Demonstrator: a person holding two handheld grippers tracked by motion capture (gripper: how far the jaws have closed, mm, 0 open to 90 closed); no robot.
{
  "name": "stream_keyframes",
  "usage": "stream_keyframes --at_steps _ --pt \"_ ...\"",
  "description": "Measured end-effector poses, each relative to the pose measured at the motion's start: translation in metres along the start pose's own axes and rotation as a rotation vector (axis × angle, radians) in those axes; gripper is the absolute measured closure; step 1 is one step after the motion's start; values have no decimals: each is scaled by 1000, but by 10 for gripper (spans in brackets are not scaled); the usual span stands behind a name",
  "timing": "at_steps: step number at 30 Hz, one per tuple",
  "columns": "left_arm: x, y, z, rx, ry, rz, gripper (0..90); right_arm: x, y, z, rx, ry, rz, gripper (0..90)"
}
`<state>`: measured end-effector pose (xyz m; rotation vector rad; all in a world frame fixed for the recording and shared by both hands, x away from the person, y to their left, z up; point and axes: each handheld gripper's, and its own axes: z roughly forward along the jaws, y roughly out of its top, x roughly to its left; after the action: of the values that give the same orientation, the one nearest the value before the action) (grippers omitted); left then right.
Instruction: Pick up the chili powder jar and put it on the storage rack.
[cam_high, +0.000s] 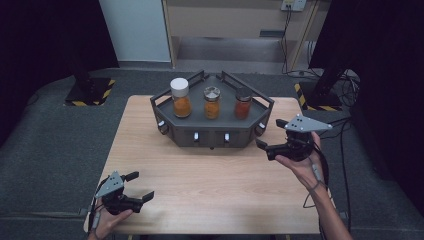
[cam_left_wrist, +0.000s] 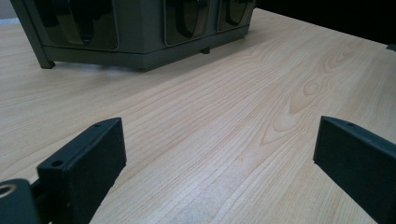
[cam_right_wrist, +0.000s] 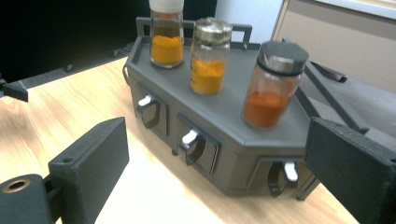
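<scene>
A dark grey angular rack (cam_high: 210, 132) stands at the back middle of the wooden table (cam_high: 210, 185). Three spice jars stand upright on its top: a white-lidded jar of orange powder (cam_high: 180, 97), a silver-lidded jar of yellow-orange powder (cam_high: 212, 102) and a dark-lidded jar of red powder (cam_high: 243, 103). My right gripper (cam_high: 270, 133) hovers open just off the rack's right front corner, nothing between its jaws. In the right gripper view the red-powder jar (cam_right_wrist: 273, 86) is nearest, above the rack's front wall (cam_right_wrist: 233, 158). My left gripper (cam_high: 141, 185) rests open near the front left edge, far from the rack (cam_left_wrist: 116, 32).
Small drawers with pale handles (cam_right_wrist: 190, 137) line the rack's front faces. Cables (cam_high: 345, 150) trail off the table's right side. Two stand bases with yellow-black tape (cam_high: 90, 92) sit on the dark floor behind. Bare wood lies between the grippers.
</scene>
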<state>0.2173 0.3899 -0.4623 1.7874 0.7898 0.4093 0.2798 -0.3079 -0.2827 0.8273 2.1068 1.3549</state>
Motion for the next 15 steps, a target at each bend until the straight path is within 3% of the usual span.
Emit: stream_keyframes --at_steps 15 --pt "-1 0 0 2 1 2 17 12 -47 -23 8 -22 49 61"
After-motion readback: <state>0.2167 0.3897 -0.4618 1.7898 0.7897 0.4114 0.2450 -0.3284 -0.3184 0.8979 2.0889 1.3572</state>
